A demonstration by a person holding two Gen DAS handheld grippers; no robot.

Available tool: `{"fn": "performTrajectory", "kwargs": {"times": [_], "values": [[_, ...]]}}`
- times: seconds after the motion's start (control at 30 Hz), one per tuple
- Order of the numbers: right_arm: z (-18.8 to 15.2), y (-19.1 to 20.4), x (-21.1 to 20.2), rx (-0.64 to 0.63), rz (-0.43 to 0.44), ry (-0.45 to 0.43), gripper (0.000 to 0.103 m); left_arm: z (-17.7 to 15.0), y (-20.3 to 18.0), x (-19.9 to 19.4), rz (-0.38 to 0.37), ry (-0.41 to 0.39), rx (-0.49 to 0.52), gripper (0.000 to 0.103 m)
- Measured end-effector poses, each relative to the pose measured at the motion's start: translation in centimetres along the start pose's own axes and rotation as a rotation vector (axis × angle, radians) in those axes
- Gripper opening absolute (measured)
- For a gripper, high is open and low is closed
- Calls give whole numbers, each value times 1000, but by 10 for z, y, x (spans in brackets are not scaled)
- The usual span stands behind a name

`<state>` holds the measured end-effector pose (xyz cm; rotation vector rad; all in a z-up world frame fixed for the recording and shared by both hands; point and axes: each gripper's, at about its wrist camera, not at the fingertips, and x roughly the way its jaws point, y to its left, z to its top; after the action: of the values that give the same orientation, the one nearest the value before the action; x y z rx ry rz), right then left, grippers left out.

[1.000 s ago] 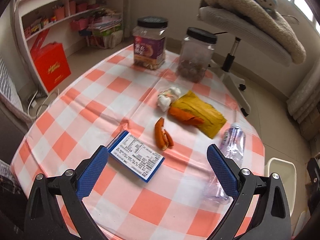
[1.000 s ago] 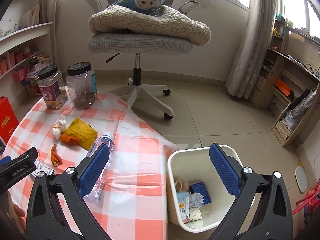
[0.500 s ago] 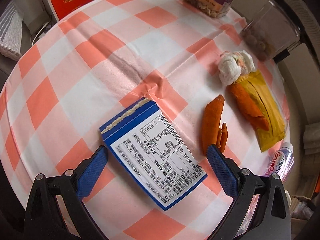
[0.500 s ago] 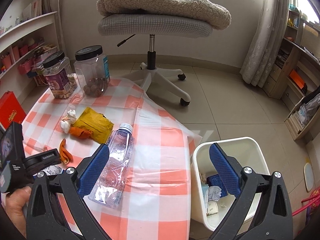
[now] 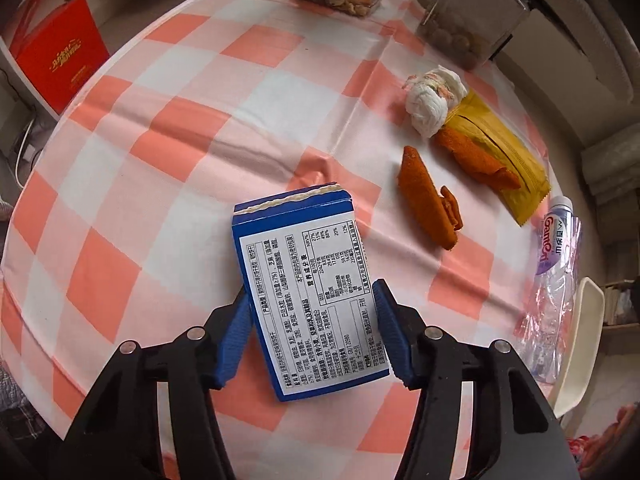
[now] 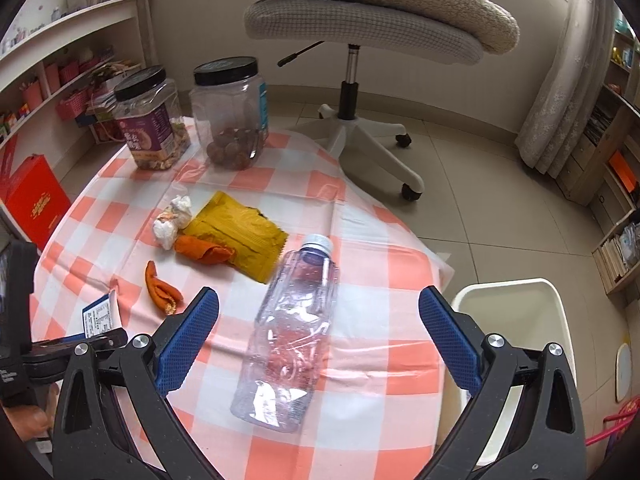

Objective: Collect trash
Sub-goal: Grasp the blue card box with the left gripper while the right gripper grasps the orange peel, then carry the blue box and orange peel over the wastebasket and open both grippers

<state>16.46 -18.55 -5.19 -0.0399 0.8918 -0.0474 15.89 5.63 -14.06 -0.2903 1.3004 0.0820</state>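
Observation:
A blue box with a white nutrition label [image 5: 308, 296] lies on the orange-and-white checked tablecloth [image 5: 160, 128]. My left gripper [image 5: 311, 291] points down over it, its jaws closing, and the blue pads [image 5: 236, 328] touch the box's two long sides. My right gripper [image 6: 319, 293] is open above a crushed clear plastic bottle [image 6: 292, 332], which lies on the cloth between its fingers without touching them. Further back lie an orange peel [image 5: 430, 208], a second peel [image 5: 476, 160] on a yellow wrapper [image 5: 504, 152], and a wadded tissue [image 5: 434, 98].
A white trash bin [image 6: 516, 292] stands on the floor at the table's right edge. Two black-lidded jars [image 6: 150, 128] [image 6: 232, 116] stand at the far side. An office chair [image 6: 360, 32] with a blanket is beyond, and a red box [image 5: 60, 64] sits left.
The left gripper came down over the blue box and its jaws narrowed from wide open onto the box's sides. The right gripper moved left and lower, from over the bin to over the bottle.

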Motion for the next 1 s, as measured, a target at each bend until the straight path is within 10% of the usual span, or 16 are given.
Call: {"fn": "performTrajectory", "kwargs": {"times": [0.5, 0.7, 0.77, 1.0], "values": [[-12, 122, 88, -239, 236, 170, 90, 25, 82, -48, -134, -97, -125, 58], [-14, 131, 109, -230, 287, 195, 63, 32, 64, -66, -140, -175, -68, 58], [-12, 133, 109, -243, 292, 177, 26, 33, 61, -70, -124, -198, -51, 58], [3, 121, 84, -163, 328, 116, 20, 34, 57, -82, -85, -280, -15, 58]]}}
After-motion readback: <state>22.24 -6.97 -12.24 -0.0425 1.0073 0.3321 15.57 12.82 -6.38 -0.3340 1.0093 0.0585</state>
